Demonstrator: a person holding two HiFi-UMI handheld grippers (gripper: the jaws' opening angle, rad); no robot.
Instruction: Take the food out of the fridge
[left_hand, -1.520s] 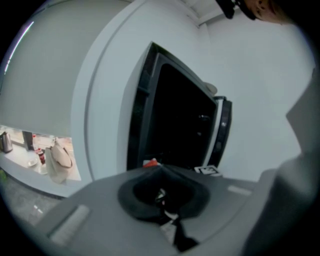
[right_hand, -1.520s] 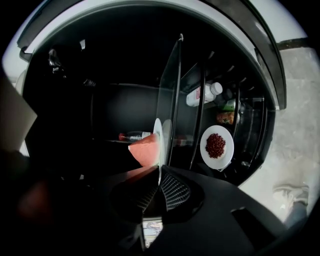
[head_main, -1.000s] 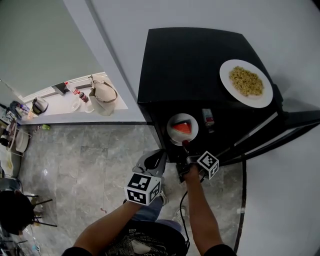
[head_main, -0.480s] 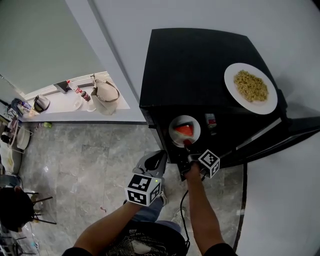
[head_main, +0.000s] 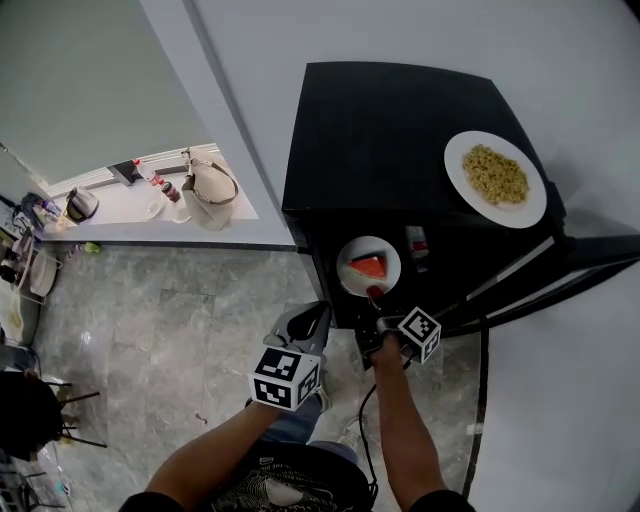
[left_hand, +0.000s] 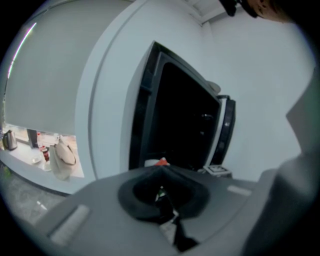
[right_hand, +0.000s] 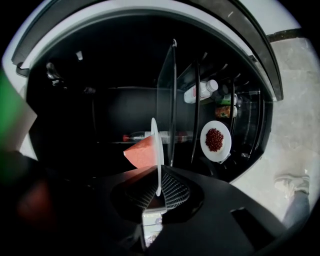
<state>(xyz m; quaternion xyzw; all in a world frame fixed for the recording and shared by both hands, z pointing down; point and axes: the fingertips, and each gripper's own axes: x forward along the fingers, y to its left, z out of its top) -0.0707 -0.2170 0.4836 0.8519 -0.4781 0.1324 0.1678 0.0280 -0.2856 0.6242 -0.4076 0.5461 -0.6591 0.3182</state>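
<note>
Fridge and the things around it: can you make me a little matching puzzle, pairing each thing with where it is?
Things:
1. plate of yellow noodles
2. plate with the red slice
3. plate of small red pieces
4. beige handbag

Places:
A. on the white counter
B. on a shelf inside the fridge
C. on top of the fridge
D. rim between the jaws of the right gripper

Pairs: 1-C, 2-D, 3-B, 4-A. Those jaws are closing on the rim.
</note>
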